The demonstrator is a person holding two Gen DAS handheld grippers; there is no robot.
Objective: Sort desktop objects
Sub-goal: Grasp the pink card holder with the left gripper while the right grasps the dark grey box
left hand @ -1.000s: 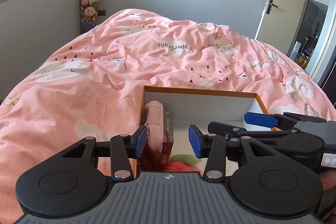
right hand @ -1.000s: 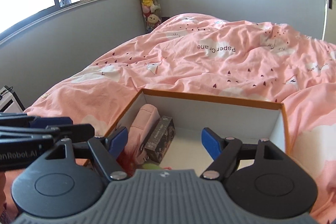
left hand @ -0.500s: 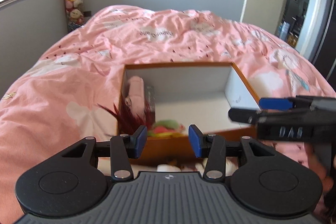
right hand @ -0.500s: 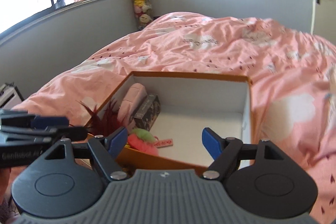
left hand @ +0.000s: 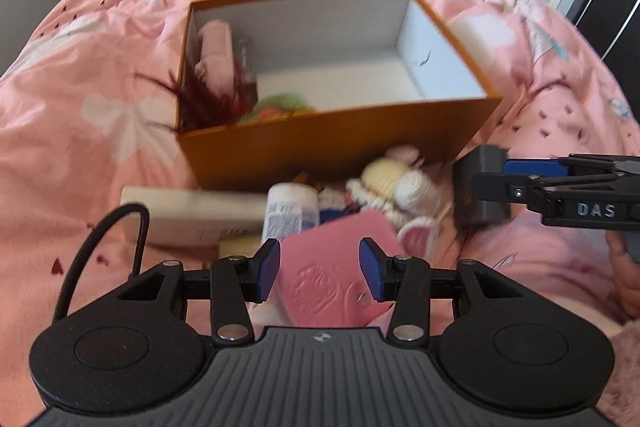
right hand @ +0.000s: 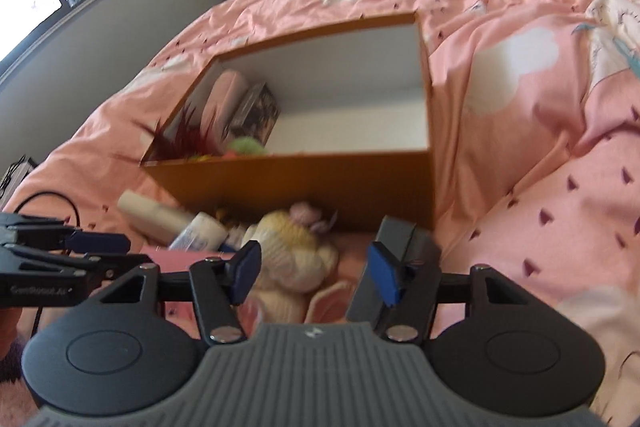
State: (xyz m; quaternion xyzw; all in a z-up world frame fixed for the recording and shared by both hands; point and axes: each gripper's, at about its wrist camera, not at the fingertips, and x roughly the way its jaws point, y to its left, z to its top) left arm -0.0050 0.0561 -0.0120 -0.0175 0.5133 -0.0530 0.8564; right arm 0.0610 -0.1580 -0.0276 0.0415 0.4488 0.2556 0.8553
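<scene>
Left wrist view, white bottle [left hand: 291,212] lying cap-end toward orange box [left hand: 332,155], both grippers' jaws apart, empty.

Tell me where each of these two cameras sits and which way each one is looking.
Left wrist: on the left gripper, tilted down at the pink card; right gripper at its right edge.
Right wrist: on the right gripper, tilted down at the knitted doll; left gripper at its left edge.
Shared: orange box, doll, pink bedspread.

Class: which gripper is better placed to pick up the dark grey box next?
Right. The right gripper is open beside the dark grey box; the left gripper hangs open over the pink card.
</scene>
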